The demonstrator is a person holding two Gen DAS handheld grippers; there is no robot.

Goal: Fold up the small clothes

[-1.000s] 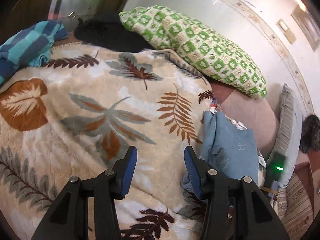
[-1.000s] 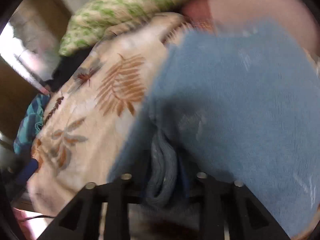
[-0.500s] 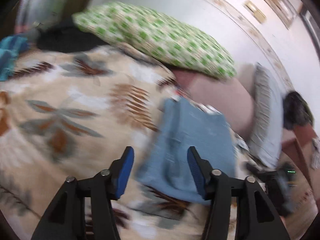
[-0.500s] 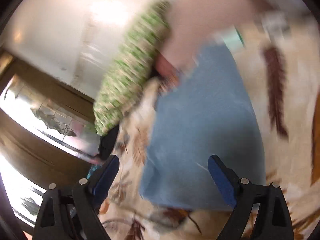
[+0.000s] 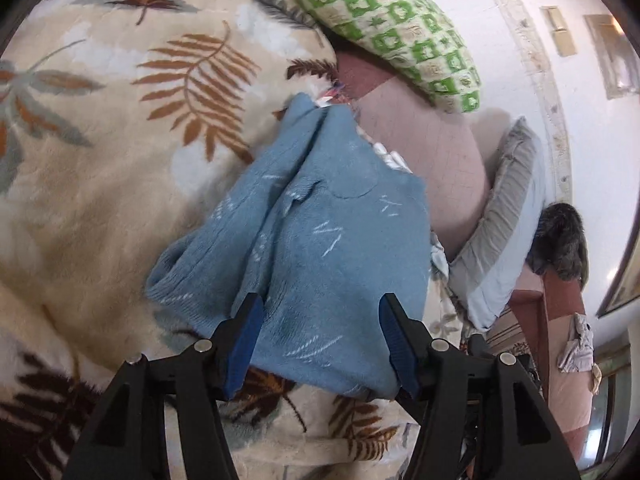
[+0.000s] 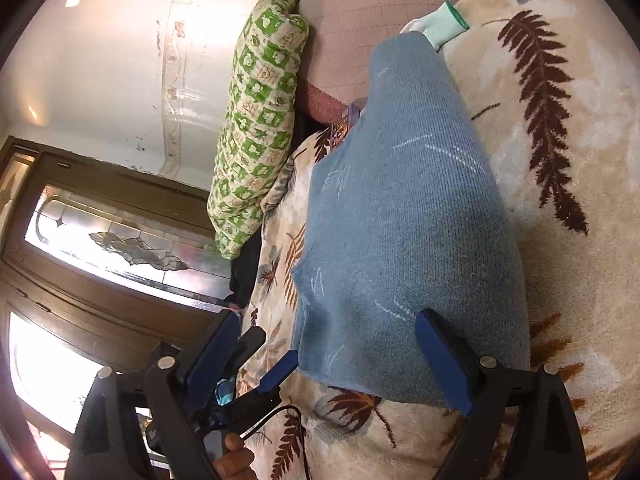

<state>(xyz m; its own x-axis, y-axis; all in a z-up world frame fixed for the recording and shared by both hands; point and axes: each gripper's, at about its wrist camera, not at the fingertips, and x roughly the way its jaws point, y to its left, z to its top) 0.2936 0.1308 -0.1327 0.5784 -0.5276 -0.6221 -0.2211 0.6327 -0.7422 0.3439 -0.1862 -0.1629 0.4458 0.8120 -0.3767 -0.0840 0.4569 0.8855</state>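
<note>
**Left wrist view: blue knit garment lies folded on the leaf blanket, both tongs empty**

The blue knit garment (image 5: pixel 320 224) rests on the leaf-print blanket (image 5: pixel 100 168), near the blanket's edge beside the pink sheet (image 5: pixel 432 148) and below the green checked pillow (image 5: pixel 392 12). One sleeve or side looks doubled over the body, with a loose ribbed cuff bulging at the near left corner.

Risks, as I judge them: the plush blanket could drag the lower layer if a finger digs in, so a grab at the near hem might pick up blanket pile along with the knit. The bulging cuff may spring out and undo the fold. The garment also covers small items at its far edge, including a mint sock (image 6: pixel 444 26), which could be carried along.

The left gripper (image 5: pixel 320 336) hovers low over the near hem, fingers spread wide, holding nothing. The right gripper (image 6: pixel 332 360) points along the garment's length, rolled sideways, jaws equally parted and empty.
</note>
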